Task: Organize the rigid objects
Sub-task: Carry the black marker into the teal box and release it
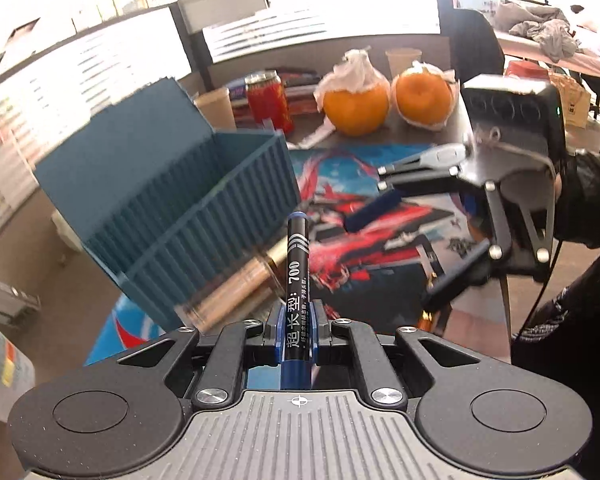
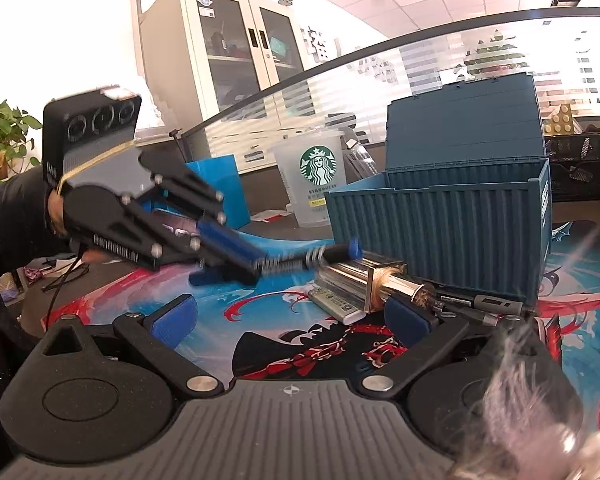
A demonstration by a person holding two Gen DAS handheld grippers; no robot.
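My left gripper (image 1: 298, 330) is shut on a black marker (image 1: 297, 272) with a blue cap, held above the printed mat and pointing toward the open blue container box (image 1: 204, 200). In the right wrist view the left gripper (image 2: 236, 258) holds the blurred marker (image 2: 312, 258) just left of the box (image 2: 444, 236). My right gripper (image 2: 292, 322) is open and empty above the mat; it also shows in the left wrist view (image 1: 404, 224). A gold-and-silver lipstick-like tube (image 2: 372, 280), a lighter (image 2: 336, 304) and a dark pen (image 2: 476, 302) lie against the box front.
Two oranges (image 1: 356, 104) in foam nets, a red can (image 1: 269, 100) and paper cups stand behind the mat. Pliers (image 1: 424, 160) lie on the mat. A Starbucks cup (image 2: 316, 176) stands behind the box. A cabinet (image 2: 228, 56) and a glass partition are beyond.
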